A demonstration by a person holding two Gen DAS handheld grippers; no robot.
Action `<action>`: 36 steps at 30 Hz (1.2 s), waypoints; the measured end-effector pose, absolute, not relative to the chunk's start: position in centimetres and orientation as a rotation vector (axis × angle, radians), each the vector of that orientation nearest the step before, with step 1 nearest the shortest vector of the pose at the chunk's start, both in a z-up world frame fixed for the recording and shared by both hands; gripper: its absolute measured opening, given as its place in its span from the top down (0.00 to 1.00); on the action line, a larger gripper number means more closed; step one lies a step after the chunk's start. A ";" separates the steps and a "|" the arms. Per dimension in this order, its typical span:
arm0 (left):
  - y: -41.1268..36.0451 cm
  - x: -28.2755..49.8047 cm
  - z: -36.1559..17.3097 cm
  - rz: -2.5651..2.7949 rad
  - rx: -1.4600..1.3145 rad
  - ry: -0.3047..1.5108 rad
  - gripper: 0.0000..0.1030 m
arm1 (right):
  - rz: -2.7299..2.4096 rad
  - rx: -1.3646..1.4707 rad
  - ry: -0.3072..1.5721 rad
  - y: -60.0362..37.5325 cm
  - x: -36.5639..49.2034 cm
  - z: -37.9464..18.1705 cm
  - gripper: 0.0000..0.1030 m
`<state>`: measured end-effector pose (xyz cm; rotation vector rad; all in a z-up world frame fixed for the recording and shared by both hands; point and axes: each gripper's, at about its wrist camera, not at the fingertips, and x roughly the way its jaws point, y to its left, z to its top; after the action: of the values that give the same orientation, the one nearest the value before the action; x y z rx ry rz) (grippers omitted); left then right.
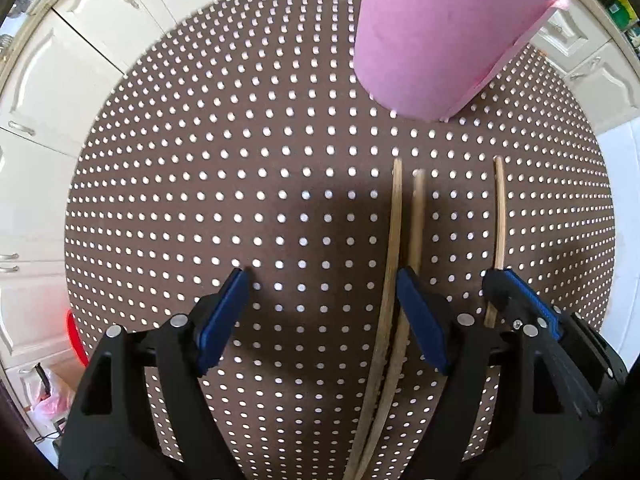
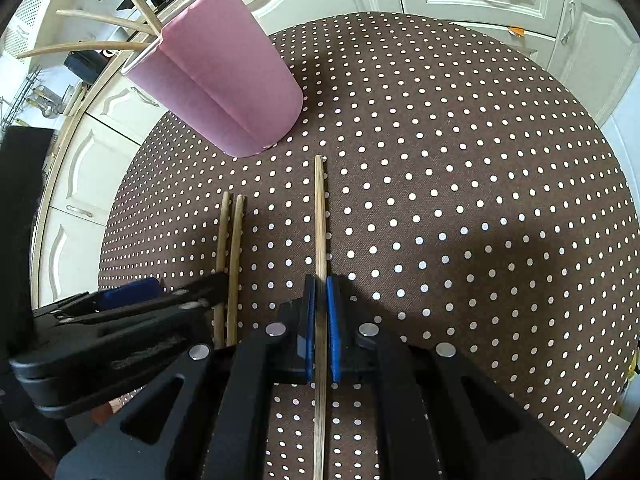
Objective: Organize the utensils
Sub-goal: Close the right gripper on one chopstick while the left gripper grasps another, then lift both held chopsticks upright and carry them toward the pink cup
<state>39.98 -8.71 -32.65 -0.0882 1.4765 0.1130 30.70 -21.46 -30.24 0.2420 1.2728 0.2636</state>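
While 1 chopstick (image 2: pixel 319 220) lies pinched in the right gripper (image 2: pixel 319 320) on the dotted tablecloth (image 2: pixel 460 200), 2 chopsticks (image 1: pixel 394 260) rest beside the spread left gripper (image 1: pixel 320 312). Only the right view shows sticks inside the pink holder (image 2: pixel 224 80).

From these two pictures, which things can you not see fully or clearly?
- Pink holder: in the left wrist view the top edge cuts off its mouth, so its contents are unseen.
- Held chopstick: in the right wrist view the right gripper pads cover its middle, and the bottom edge cuts off its rear end.
- Two loose chopsticks: the left gripper hides their near ends there.
- Middle chopstick tip: blurred in the left wrist view.
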 end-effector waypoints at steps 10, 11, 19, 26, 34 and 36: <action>-9.0 40.1 -32.0 0.095 -0.072 1.401 0.93 | 0.248 0.261 1.283 -21.6 30.8 -30.2 0.95; -9.0 40.0 -31.9 0.093 -0.076 1.400 0.93 | 0.244 0.268 1.283 -21.7 30.9 -30.1 0.96; -7.6 37.6 -30.0 0.068 -0.100 1.339 0.93 | 0.233 0.303 1.205 -22.3 31.1 -27.4 0.96; -6.2 36.2 -26.2 0.080 -0.125 1.239 0.94 | 0.230 0.315 1.102 -23.2 31.3 -23.6 0.96; -4.7 34.0 -19.7 0.067 -0.130 1.101 0.94 | 0.237 0.324 0.996 -23.7 31.2 -19.7 0.96; -5.1 34.0 -18.9 0.047 -0.126 1.093 0.94 | 0.243 0.325 0.980 -23.7 31.2 -19.1 0.96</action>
<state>34.00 -5.07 -18.86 -0.1262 1.0934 0.0475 31.18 -23.72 -19.11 0.3246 0.9796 0.2430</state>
